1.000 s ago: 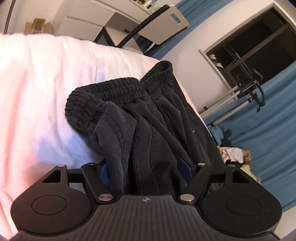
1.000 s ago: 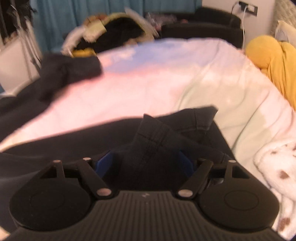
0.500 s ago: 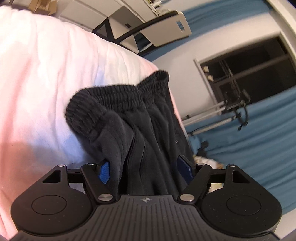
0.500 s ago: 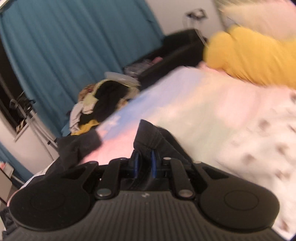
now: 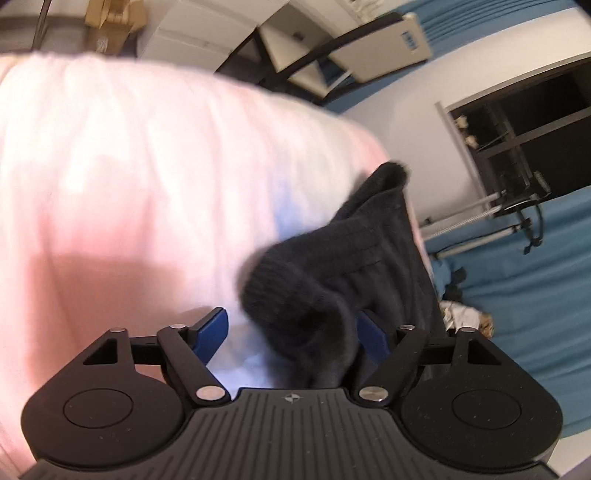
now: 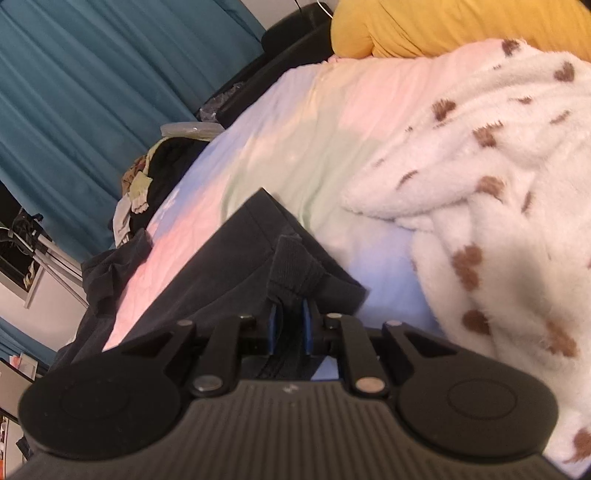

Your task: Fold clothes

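Black trousers lie on the pastel bed sheet (image 5: 129, 166). In the left wrist view their ribbed elastic waistband (image 5: 325, 258) bunches between the spread blue pads of my left gripper (image 5: 291, 332), which is open; the cloth sits nearer the right pad. In the right wrist view my right gripper (image 6: 290, 321) is shut on the hem end of a trouser leg (image 6: 295, 266), which stretches away to the left over the sheet (image 6: 295, 129).
A fluffy white blanket with brown spots (image 6: 498, 184) lies at the right and a yellow pillow (image 6: 443, 26) behind it. A clothes pile (image 6: 147, 184) and teal curtains (image 6: 92, 74) are beyond the bed. A chair (image 5: 369, 48) and window (image 5: 535, 129) stand past the far edge.
My right gripper closed on the trouser leg hem and swung right toward the spotted blanket. My left gripper stayed open and shifted left, so the waistband now sits by its right pad.
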Motion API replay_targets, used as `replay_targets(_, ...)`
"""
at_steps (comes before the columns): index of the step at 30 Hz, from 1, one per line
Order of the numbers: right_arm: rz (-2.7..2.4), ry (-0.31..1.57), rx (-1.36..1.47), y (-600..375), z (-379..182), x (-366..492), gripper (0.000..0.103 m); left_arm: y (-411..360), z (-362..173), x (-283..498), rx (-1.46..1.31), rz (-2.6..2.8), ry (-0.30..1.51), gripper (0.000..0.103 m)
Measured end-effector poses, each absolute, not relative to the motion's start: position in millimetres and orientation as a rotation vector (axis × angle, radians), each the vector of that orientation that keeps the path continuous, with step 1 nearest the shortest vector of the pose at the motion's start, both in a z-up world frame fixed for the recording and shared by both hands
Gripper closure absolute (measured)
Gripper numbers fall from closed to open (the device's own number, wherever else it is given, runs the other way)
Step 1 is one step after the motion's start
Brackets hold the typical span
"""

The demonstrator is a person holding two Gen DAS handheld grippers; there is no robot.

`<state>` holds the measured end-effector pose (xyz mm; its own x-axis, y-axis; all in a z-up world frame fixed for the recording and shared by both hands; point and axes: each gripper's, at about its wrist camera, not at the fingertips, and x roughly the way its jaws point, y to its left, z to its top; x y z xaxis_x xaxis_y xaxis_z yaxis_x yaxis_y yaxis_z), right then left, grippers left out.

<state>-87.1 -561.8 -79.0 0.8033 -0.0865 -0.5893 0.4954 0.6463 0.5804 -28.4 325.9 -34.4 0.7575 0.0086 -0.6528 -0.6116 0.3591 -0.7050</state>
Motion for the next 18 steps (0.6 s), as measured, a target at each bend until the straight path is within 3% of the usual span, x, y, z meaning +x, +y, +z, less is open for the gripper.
replay_targets(5,-0.348,0.512,0.85,-560.2,-74.8,-72.2,0.087,335.5,-65.2,-2.6,-1.32,0.267,0.596,0.028)
replay_targets(7,-0.348,0.499,0.878,-561.9,-70.5,-60.4,0.087,338.7,-69.5,13.2,-1.354,0.264,0.632,0.057)
replay_targets(10,-0.361,0.491,0.925,-563.9,-57.5,-28.8,0.088,342.1,-56.4,33.8,-1.295,0.298,0.661,0.082)
replay_targets(15,-0.307,0.401,0.959,-557.0,3.6,40.9,0.089,344.5,14.3,59.6,-1.183,0.229,0.586,0.091)
replay_targets(18,-0.184,0.236,0.946,-546.4,59.1,51.2,0.09,349.4,-7.5,37.1,-1.17,0.2,0.581,0.091)
